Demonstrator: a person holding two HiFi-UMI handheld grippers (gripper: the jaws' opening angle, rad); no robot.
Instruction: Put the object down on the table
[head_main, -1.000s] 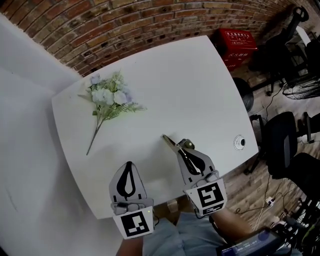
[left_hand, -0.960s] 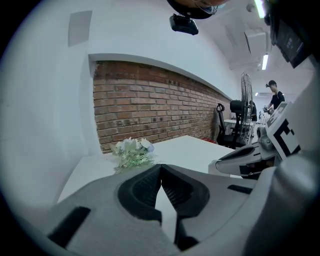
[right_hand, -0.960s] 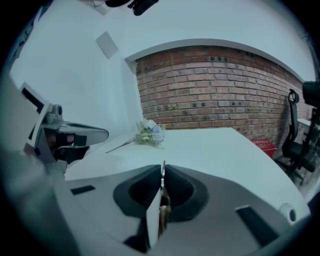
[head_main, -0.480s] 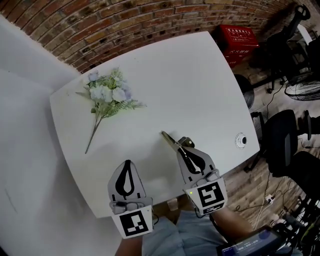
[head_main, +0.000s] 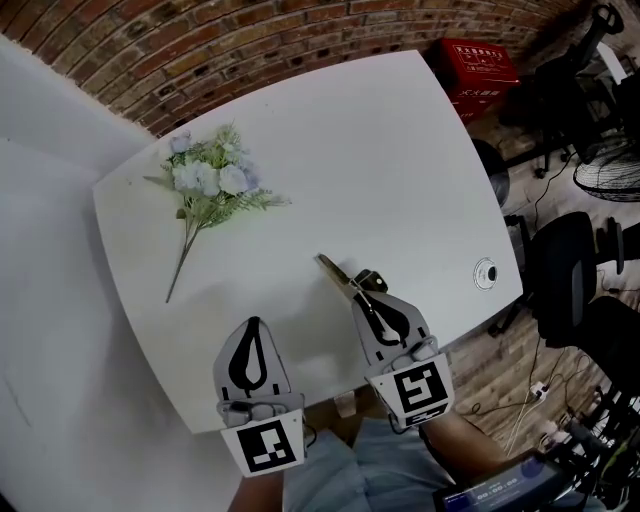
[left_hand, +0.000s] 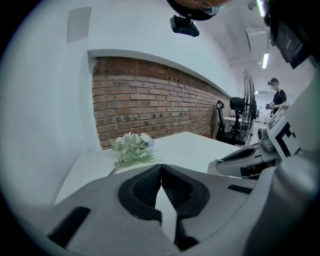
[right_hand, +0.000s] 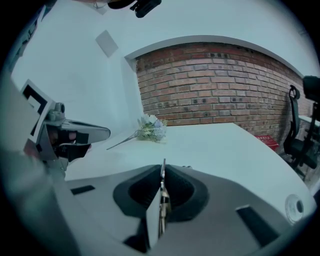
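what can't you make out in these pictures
Thin metal object in the right claw: head view shows only its far end past the claw; right gripper view shows it edge-on, so its kind is unclear.
Whether it touches the table: head view looks steeply down, so no gap can be read.
Round fitting near the table's edge: too small in head view.
Print on the red crate: too small.

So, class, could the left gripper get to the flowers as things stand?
Probably yes: only bare table lies between the left gripper and the flowers; its shut, empty jaws would need opening.
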